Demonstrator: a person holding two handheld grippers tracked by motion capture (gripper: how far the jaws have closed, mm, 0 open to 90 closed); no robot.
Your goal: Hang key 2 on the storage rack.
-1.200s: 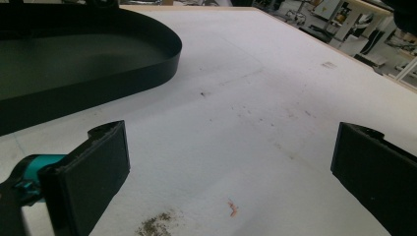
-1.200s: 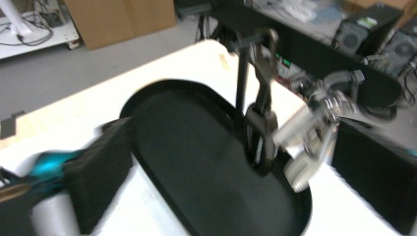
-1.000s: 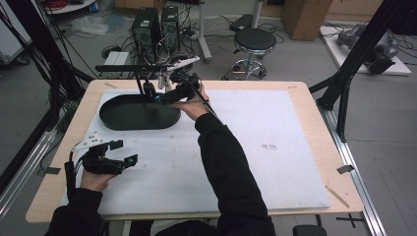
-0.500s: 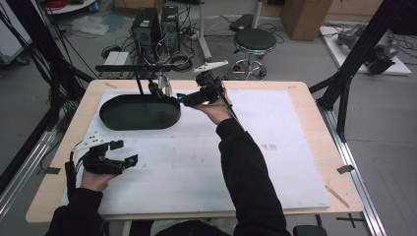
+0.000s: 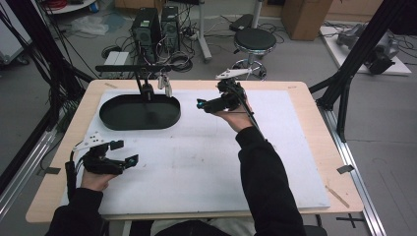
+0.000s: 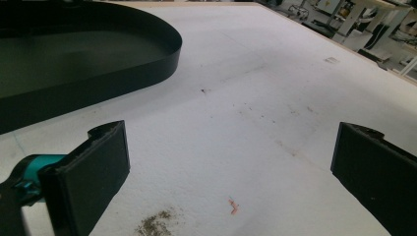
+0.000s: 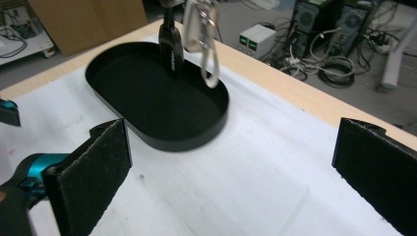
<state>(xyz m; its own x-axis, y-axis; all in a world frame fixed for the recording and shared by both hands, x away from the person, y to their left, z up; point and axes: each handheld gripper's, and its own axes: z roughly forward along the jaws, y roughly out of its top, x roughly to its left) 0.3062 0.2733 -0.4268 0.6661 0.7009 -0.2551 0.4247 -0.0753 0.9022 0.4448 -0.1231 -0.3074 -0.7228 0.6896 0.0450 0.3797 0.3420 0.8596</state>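
Observation:
A black oval tray (image 5: 140,112) lies at the back left of the white mat. From it rises a black post (image 7: 170,49) that carries a horizontal bar (image 5: 133,68). Silver carabiners (image 5: 164,83) hang from that bar's right end, above the tray's right rim; they also appear as carabiners (image 7: 206,44) in the right gripper view. My right gripper (image 5: 206,101) is held in the air to the right of the tray, pointing at it, open and empty (image 7: 228,162). My left gripper (image 5: 125,152) rests low near the front left, open and empty (image 6: 228,162), with the tray wall (image 6: 98,78) ahead.
The white mat (image 5: 211,162) covers most of the wooden table (image 5: 314,93). Small dark specks and a tiny orange scrap (image 6: 233,206) lie on the mat in front of my left gripper. Computers, cables and a stool (image 5: 253,39) stand on the floor beyond the table.
My right gripper has drawn back to the right, from the hanging carabiners over the tray's rim to a spot well clear of the tray. The left gripper has stayed put.

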